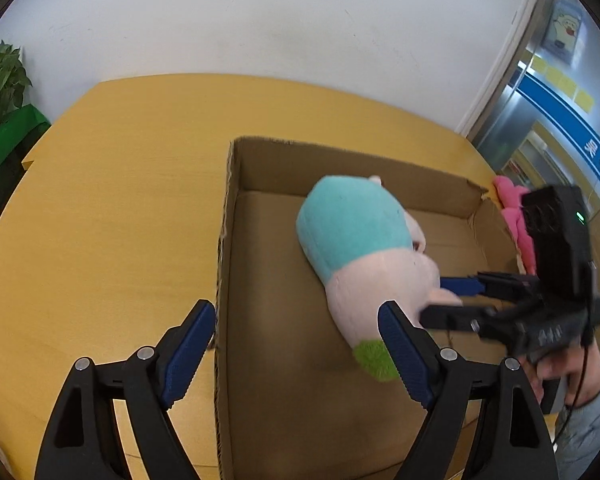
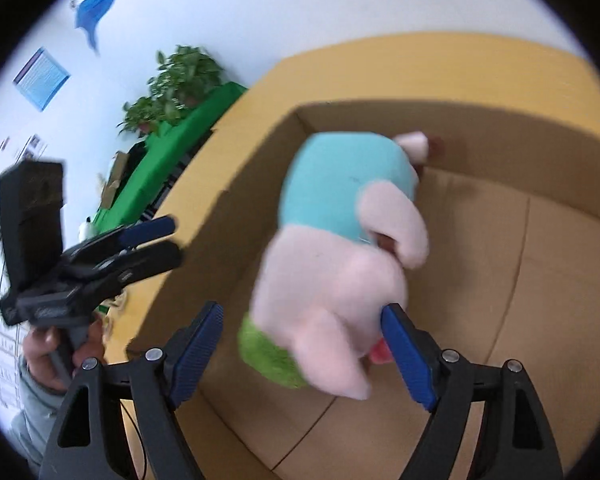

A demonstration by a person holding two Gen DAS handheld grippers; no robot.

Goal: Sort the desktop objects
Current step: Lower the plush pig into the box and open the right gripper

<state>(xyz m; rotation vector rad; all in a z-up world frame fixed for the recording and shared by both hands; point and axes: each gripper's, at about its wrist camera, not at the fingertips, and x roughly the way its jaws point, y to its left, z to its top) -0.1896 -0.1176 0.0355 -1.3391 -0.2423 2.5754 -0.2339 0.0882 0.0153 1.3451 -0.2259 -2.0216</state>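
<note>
A plush toy [image 1: 360, 256] with a teal top, pale pink body and green end lies inside an open cardboard box [image 1: 260, 168] on the yellow wooden table [image 1: 120, 200]. In the right wrist view the plush toy [image 2: 340, 240] is between my right gripper's [image 2: 306, 354] wide open fingers, blurred, its body touching the right pad. My left gripper [image 1: 300, 354] is open and empty, straddling the box's left wall. The right gripper [image 1: 456, 300] shows in the left wrist view at the toy's right side. The left gripper [image 2: 168, 240] shows at the left in the right wrist view.
A pink plush item [image 1: 516, 216] lies just beyond the box's far right corner. A potted plant [image 1: 0, 80] and a green-covered surface [image 1: 8, 144] stand past the table's left edge. A white wall is behind the table.
</note>
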